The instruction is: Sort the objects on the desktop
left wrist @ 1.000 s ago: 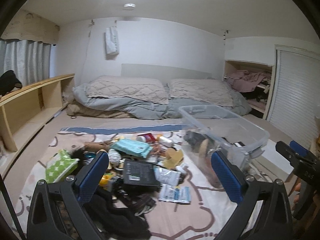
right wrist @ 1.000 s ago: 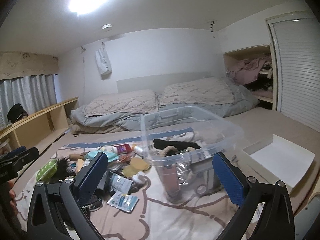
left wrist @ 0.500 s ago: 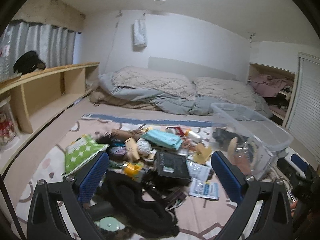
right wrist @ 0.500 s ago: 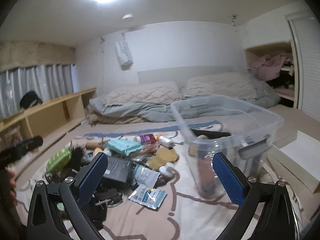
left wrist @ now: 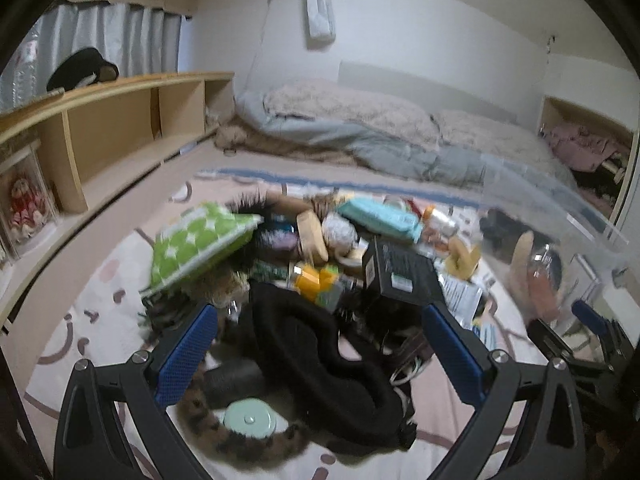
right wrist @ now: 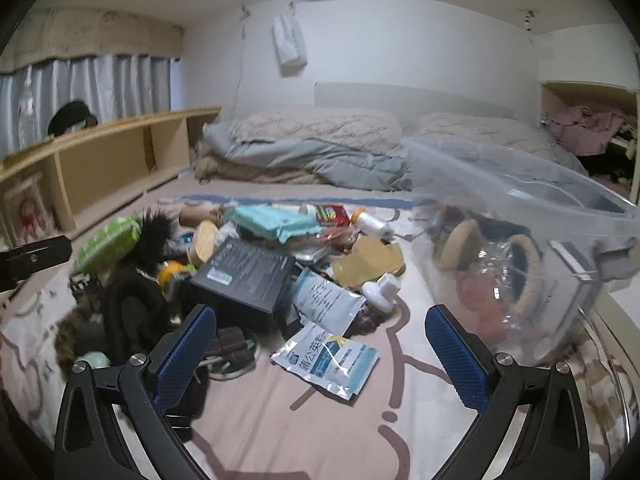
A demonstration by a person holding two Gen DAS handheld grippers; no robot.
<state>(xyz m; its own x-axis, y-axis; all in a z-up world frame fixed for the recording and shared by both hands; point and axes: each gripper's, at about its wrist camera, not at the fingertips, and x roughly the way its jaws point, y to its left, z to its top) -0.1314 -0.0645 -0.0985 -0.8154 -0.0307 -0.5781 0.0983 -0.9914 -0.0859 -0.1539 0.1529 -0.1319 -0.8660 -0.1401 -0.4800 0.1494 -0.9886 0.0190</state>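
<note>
Left gripper, jaws wide and empty, is hovering over a black cloth lying directly beneath; being soft and light, it is probably best pinched at a raised fold.

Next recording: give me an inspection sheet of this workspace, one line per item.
Surface: patterned pink sheet on the floor.
Job's things: clear plastic bin, part filled; black box, blue-white sachet, teal pack, green pouch in the pile.
Clutter: black fabric, mint round lid, yellow bottle.
Grippers: left tongs open, empty; right tongs open, empty.
Cables: white cord under the fabric.
Surroundings: bedding, wooden shelf, curtains.
</note>
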